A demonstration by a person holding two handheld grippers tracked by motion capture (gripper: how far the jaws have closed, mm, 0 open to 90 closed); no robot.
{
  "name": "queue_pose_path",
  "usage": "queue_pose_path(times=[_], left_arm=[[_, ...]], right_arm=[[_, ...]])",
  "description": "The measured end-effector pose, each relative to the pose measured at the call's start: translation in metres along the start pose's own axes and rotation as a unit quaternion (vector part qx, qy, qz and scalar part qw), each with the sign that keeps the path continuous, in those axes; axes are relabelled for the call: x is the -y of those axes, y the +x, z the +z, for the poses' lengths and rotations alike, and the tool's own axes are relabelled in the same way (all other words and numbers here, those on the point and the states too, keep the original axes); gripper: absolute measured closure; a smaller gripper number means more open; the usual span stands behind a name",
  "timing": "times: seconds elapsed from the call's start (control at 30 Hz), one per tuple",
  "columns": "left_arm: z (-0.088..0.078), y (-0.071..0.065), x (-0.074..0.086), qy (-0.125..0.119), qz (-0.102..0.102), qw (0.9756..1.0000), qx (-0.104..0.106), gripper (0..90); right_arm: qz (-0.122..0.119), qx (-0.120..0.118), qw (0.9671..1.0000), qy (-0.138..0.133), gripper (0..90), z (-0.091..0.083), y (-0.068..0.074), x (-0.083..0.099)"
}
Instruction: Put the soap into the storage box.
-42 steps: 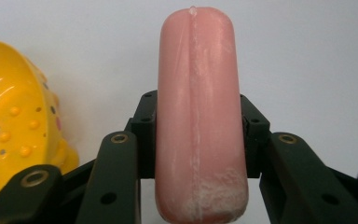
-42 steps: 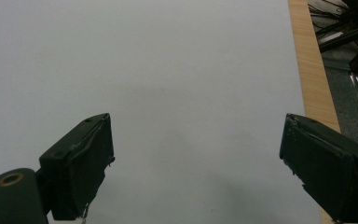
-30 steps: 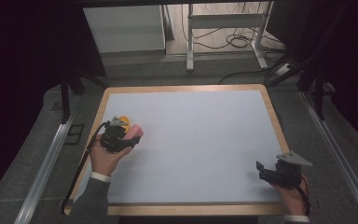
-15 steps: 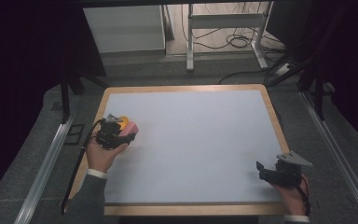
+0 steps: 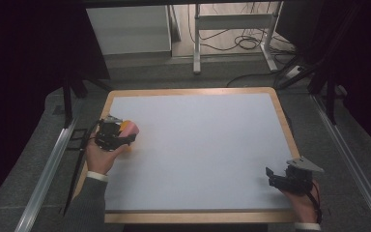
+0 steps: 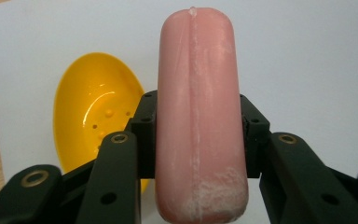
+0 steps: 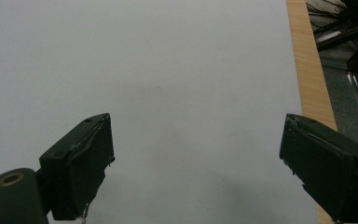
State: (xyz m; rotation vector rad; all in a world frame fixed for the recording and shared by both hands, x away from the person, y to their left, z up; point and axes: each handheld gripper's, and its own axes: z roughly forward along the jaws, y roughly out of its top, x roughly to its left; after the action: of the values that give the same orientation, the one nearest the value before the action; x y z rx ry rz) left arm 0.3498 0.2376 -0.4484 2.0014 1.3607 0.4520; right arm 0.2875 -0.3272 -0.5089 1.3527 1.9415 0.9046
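The left claw (image 6: pixel 198 140) is gripping a smooth pink sausage (image 6: pixel 198 112) beside a yellow bowl (image 6: pixel 91 112), near the white worktop's (image 5: pixel 203 145) left edge. The right claw (image 7: pixel 196 172) is gaping wide.

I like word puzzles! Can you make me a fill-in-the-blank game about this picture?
1. The left gripper is shut on a pink ____.
2. The bowl beside it is coloured ____.
3. The right gripper is ____, with nothing between its jaws.
4. The white table has a ____ edge.

Missing words: sausage; yellow; open; wooden
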Motion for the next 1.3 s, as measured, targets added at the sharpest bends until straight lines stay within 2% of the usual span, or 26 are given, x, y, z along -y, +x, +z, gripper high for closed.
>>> queue_pose_path(times=[0.8,1.3], left_arm=[[0.005,0.017,-0.01,0.003,-0.011,0.9997,-0.02,60.0],[0.019,0.035,-0.002,0.013,-0.034,0.9988,-0.033,60.0]], right_arm=[[0.002,-0.002,1.0,-0.002,9.4,-0.002,-0.001,0.0],[0.001,-0.001,1.0,0.0,9.4,0.0,0.0,0.0]])
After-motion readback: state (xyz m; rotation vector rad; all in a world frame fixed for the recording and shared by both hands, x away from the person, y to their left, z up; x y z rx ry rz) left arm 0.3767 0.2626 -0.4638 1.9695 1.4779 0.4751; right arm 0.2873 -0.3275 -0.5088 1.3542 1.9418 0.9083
